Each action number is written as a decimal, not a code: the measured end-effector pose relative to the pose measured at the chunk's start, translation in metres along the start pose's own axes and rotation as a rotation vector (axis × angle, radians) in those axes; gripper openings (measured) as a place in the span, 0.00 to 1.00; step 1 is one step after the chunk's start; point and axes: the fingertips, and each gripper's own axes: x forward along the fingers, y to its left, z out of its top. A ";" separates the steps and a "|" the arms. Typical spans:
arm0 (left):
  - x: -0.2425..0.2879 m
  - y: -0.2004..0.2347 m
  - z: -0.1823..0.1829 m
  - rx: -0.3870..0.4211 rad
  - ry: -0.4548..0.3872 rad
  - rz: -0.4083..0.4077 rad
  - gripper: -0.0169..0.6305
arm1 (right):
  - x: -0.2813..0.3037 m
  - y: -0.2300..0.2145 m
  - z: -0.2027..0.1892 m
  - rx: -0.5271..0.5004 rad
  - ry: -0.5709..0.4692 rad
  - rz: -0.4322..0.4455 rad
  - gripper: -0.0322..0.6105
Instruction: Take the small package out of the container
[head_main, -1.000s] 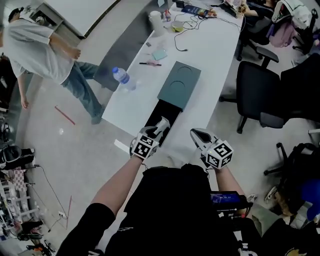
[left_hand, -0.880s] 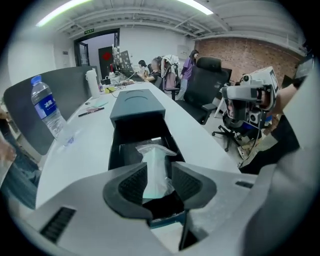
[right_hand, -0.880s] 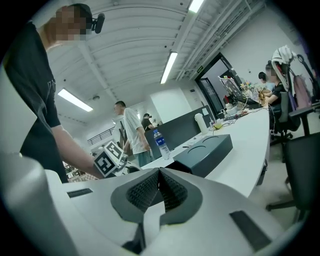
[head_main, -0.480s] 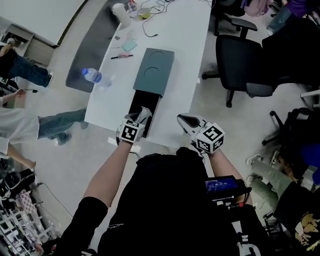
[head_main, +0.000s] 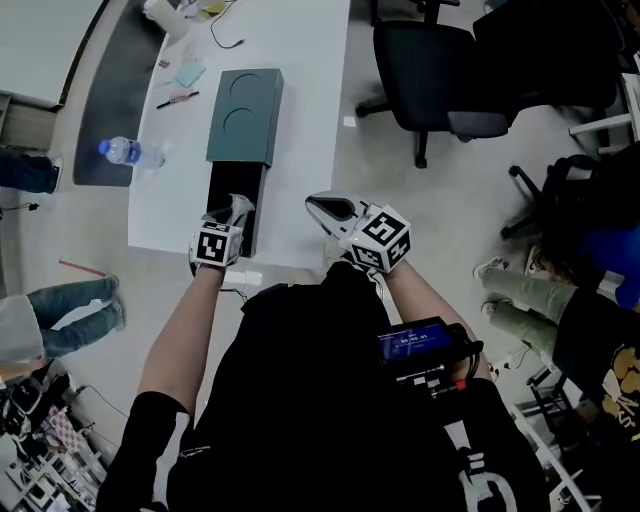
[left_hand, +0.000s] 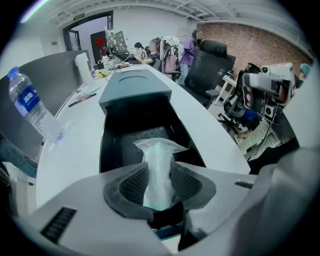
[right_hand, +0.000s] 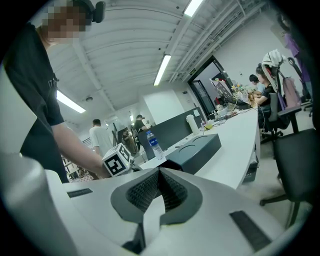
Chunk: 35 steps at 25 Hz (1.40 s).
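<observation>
The container (head_main: 243, 115) is a teal box whose black drawer (head_main: 222, 190) is pulled out toward the table's near edge. My left gripper (head_main: 236, 207) points steeply down into the drawer's near end. In the left gripper view a small clear package (left_hand: 158, 170) with pale green content stands upright between the pads of the left gripper (left_hand: 159, 182). Its jaws have just been closing, and the pads press the package's sides. My right gripper (head_main: 318, 203) hovers off the table's near right edge, away from the container (right_hand: 197, 147). The right gripper (right_hand: 159, 175) is shut with nothing in it.
A water bottle (head_main: 128, 153) lies on the white table (head_main: 310, 60) left of the container. A pen (head_main: 177, 99) and small items sit farther back. A black office chair (head_main: 430, 60) stands to the right. A person's legs (head_main: 70, 310) are at the left on the floor.
My left gripper has dipped down into the drawer's near end. The right gripper has stayed beside it. The head view has swung, so the table sits further up and left.
</observation>
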 end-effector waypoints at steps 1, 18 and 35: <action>0.000 0.000 0.000 0.002 0.000 0.002 0.24 | 0.001 0.000 0.000 0.001 0.000 0.001 0.09; -0.010 -0.012 0.002 -0.046 -0.058 0.028 0.13 | -0.010 -0.003 -0.001 -0.010 0.021 0.050 0.09; -0.056 -0.017 0.013 -0.163 -0.245 0.138 0.12 | -0.016 0.003 -0.005 -0.044 0.055 0.146 0.09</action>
